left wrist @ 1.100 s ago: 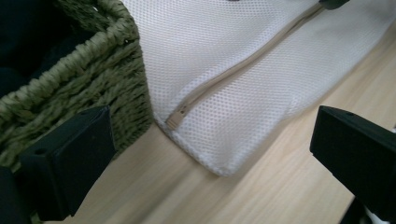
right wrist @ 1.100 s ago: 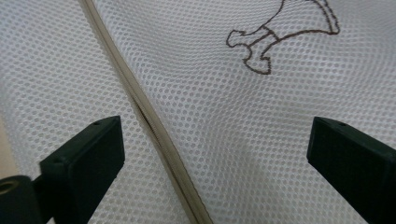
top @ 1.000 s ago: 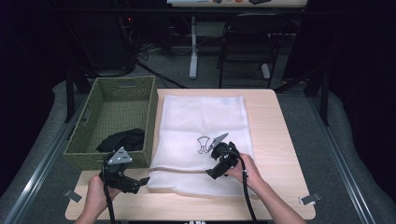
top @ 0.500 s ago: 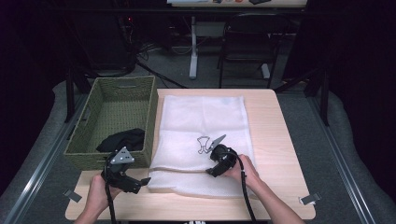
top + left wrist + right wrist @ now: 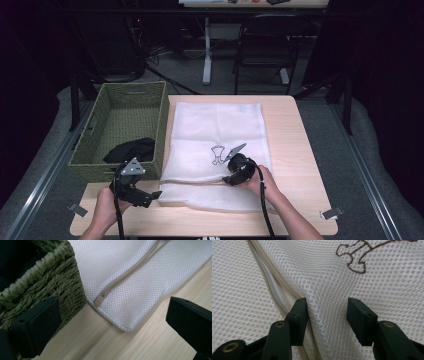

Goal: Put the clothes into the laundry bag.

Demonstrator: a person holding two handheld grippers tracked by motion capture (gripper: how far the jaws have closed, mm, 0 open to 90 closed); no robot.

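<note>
Right now a white mesh bag [image 5: 216, 150] lies flat on the counter [image 5: 300, 150], touching a green basket [image 5: 125, 107] that holds a black cloth [image 5: 131, 149]. The right gripper [image 5: 327, 308] has its jaws partly open around a fold of mesh beside the zipper [image 5: 272, 272]. The left gripper [image 5: 112, 315] waits with jaws wide open near the bag's corner, holding nothing.

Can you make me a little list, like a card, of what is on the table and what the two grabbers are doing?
table: light wood
bag: white mesh laundry bag, lying flat, zipper end near its corner
basket: green woven basket, left of the bag
in basket: black cloth
left gripper: open, by the bag's corner
right gripper: open, pressing into the mesh beside the zipper
</note>
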